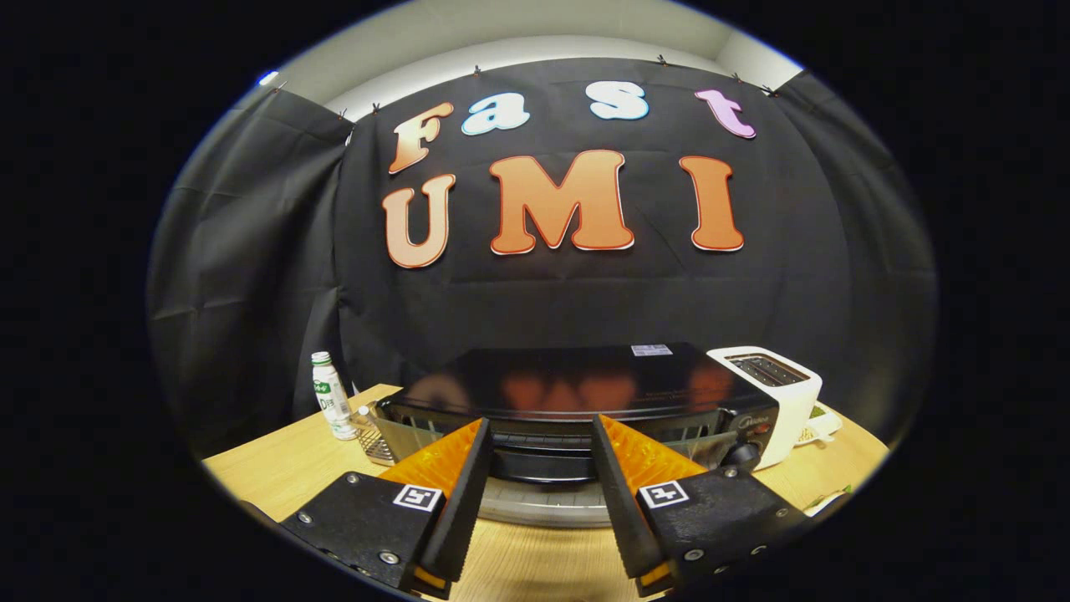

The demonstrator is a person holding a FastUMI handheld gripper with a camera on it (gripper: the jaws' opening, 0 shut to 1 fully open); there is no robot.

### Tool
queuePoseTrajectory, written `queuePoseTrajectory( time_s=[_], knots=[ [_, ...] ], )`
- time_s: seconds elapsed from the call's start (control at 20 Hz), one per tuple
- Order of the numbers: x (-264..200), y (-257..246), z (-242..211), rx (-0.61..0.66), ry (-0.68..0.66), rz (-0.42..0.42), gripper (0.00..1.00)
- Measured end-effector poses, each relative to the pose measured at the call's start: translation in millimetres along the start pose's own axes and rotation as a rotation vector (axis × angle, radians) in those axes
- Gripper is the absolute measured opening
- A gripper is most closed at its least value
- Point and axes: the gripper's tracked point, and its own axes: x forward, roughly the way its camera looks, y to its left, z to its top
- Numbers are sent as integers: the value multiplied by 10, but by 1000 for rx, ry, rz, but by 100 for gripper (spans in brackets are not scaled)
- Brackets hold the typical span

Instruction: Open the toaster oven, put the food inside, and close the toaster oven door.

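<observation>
Tongs (539,435) apart, toaster oven (577,393) door obscured

White toaster (773,393) stands on wood table (284,468), two slots on top facing up. White bottle (331,405) with green cap and green label upright at table's other end, near black cloth wall (251,276). Small wire rack (376,443) just beside bottle.
</observation>
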Motion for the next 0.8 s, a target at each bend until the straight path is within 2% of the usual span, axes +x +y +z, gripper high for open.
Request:
queuePoseTrajectory(
  time_s=[0.2,0.35,0.55,0.8],
  knots=[
    [-417,71,-223,-19,24,30,71],
    [-642,209,-794,63,198,91,71],
    [-726,193,-1276,75,319,97,70],
    [-785,173,-1488,103,355,118,69]
  ],
)
